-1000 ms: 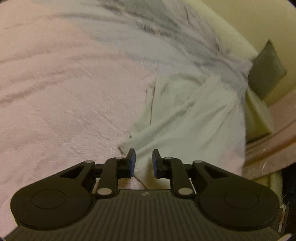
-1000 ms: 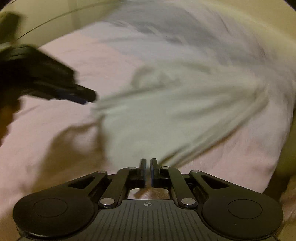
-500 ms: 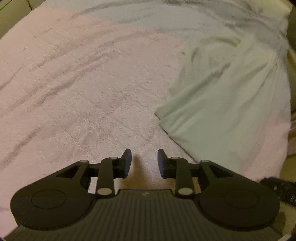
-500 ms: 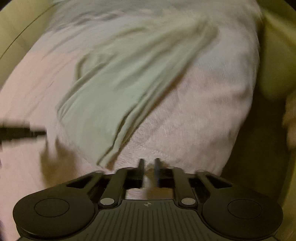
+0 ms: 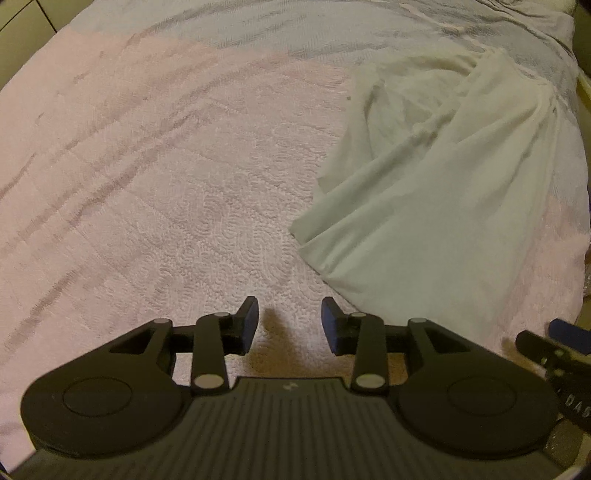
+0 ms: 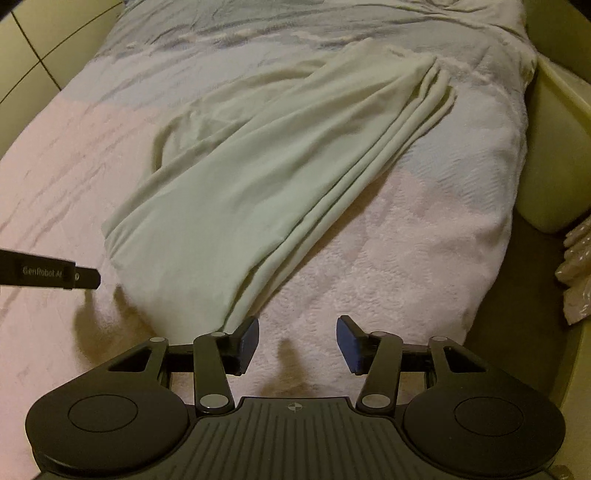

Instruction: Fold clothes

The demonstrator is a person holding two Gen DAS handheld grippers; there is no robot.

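Note:
A pale white-green garment [image 5: 424, 192] lies rumpled and stretched out on a pink bedspread [image 5: 166, 192], to the right in the left wrist view. In the right wrist view the garment [image 6: 258, 177] runs diagonally with long pleats along its right edge. My left gripper [image 5: 289, 321] is open and empty, hovering over bare bedspread just left of the garment's near corner. My right gripper [image 6: 297, 341] is open and empty, just in front of the garment's near end. The left gripper's tip [image 6: 86, 275] shows at the left edge of the right wrist view.
A grey blanket [image 6: 295, 33] covers the far part of the bed. The bed's right edge [image 6: 498, 258] drops to a dark gap beside a cream cushioned piece [image 6: 554, 147]. Crumpled pink fabric [image 6: 576, 273] lies at the far right. The right gripper's body [image 5: 554, 354] shows low right.
My right gripper has opened and let go of the garment, which now lies still on the bed. My left gripper has opened wider and moved left off the garment.

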